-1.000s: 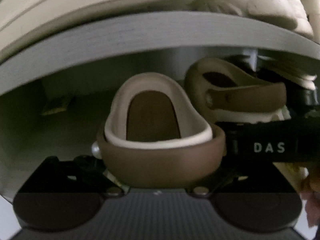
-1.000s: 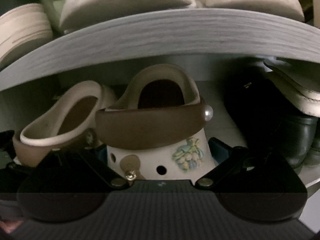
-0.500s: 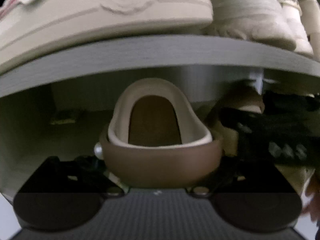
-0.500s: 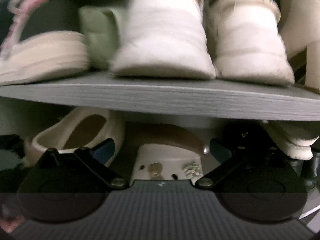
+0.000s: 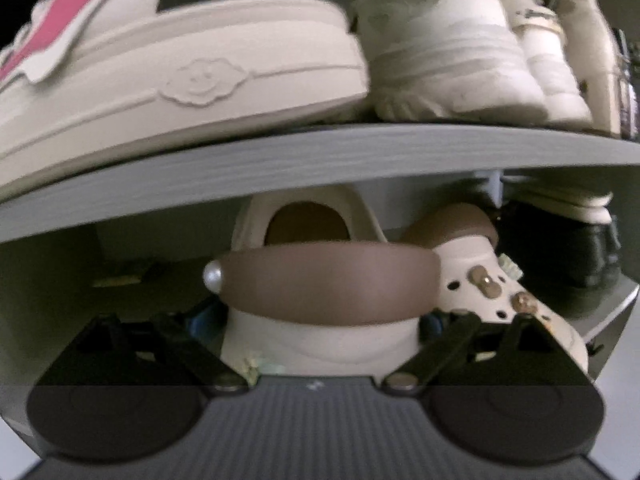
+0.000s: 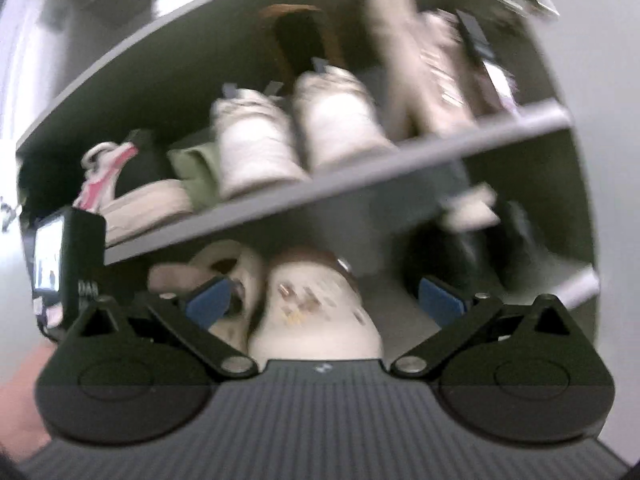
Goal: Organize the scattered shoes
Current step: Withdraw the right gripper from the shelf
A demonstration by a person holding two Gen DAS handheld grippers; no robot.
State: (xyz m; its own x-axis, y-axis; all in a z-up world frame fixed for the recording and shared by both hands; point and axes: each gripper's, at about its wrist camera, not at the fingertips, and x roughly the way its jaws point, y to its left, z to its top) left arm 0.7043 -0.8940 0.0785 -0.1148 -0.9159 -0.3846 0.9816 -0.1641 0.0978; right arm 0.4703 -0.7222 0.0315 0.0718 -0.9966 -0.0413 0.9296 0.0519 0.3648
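Two cream clogs with brown heel straps sit side by side on the lower shelf of a grey shoe rack. In the left wrist view the left clog (image 5: pixel 320 332) fills the gap of my left gripper (image 5: pixel 320 320); its jaws stand wide around the heel and any contact is hidden. The right clog (image 5: pixel 492 288), with charms, lies just to its right. In the right wrist view my right gripper (image 6: pixel 324 300) is open and pulled back from the right clog (image 6: pixel 316 312), with the left clog (image 6: pixel 224 268) beside it. The left gripper's body (image 6: pixel 68 264) shows at the left.
The upper shelf edge (image 5: pixel 320 160) hangs just above the clogs. On it stand a cream and pink sandal (image 5: pixel 160 64), white sneakers (image 5: pixel 448 52) and a green shoe (image 6: pixel 196 176). Black shoes (image 5: pixel 580 256) sit at the right of the lower shelf.
My right gripper has let go of the right clog and drawn back and up from the rack. The left gripper has backed off a little and its jaws look wider around the left clog.
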